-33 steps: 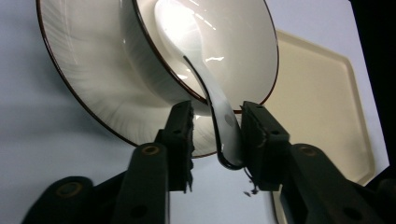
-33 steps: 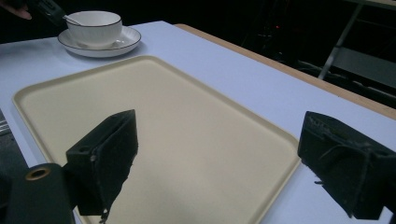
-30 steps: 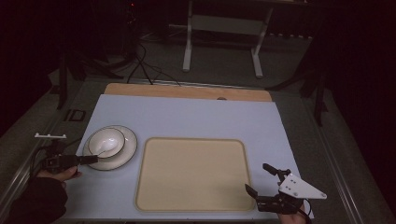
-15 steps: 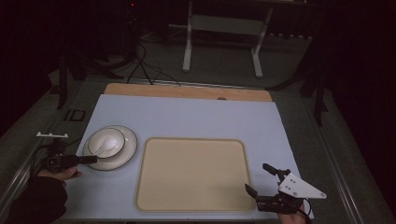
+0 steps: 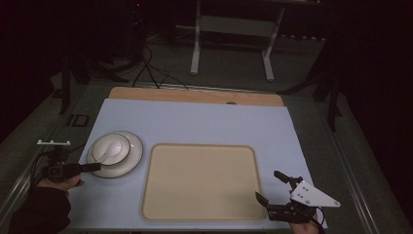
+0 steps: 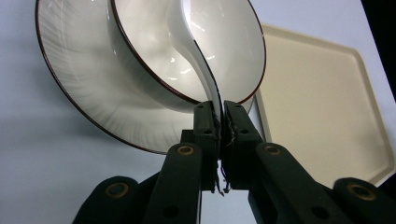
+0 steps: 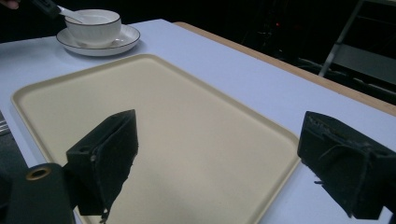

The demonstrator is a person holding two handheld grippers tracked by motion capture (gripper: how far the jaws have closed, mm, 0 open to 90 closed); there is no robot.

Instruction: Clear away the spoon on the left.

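Two grippers work at the pale blue desk [image 5: 195, 122]. At the left edge, the left gripper [image 6: 218, 122] has its fingers pinched tight on the handle of a white spoon [image 6: 196, 51], whose bowl end lies inside a white bowl [image 5: 111, 148] sitting on a dark-rimmed plate [image 5: 131, 158]. Just beside the plate lies a beige tray [image 5: 202, 180]. The right gripper [image 5: 270, 190] hovers at the tray's near right corner, fingers spread wide and holding nothing.

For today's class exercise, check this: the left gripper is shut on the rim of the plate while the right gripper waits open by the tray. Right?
Not quite. The left gripper is shut on the spoon handle, not the plate rim, as the left gripper view shows. The right gripper does wait open by the tray.
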